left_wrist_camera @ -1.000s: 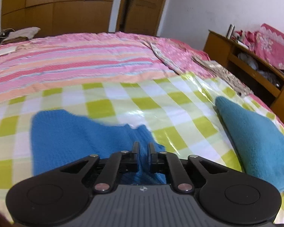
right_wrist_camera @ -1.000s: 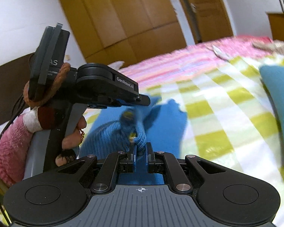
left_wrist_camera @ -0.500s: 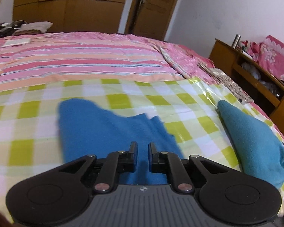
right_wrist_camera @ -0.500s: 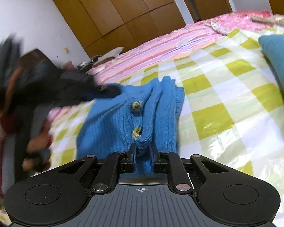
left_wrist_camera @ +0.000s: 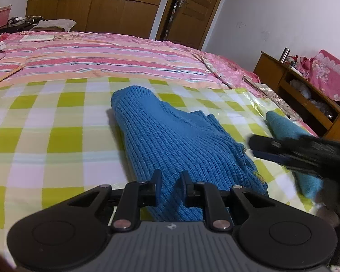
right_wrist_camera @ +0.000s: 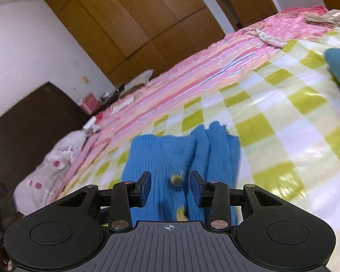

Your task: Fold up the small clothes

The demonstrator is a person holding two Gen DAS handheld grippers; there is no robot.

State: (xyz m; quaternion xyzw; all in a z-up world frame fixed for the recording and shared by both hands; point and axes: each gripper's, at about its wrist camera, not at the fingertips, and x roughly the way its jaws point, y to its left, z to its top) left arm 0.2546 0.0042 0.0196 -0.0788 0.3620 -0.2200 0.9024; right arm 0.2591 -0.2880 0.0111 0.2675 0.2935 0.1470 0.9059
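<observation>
Right gripper (right_wrist_camera: 170, 187) released blue cardigan (right_wrist_camera: 181, 158) | buttons blurred, near hem hidden

home bedroom | bed (left_wrist_camera: 106, 54) | wooden wardrobe (left_wrist_camera: 90, 2) | door (left_wrist_camera: 192, 9)

Sweater (left_wrist_camera: 176, 140): blue, ribbed knit, yellow buttons (right_wrist_camera: 175, 178). Sheet (left_wrist_camera: 56, 136): lime-green and white check. Bedspread (left_wrist_camera: 106, 56): pink-orange stripes. Folded cloth (left_wrist_camera: 290, 131): teal.

Right claw (right_wrist_camera: 170, 182) released blue sweater (right_wrist_camera: 167, 156) — jaws now apart; left claw (left_wrist_camera: 170, 182) opened too.
</observation>
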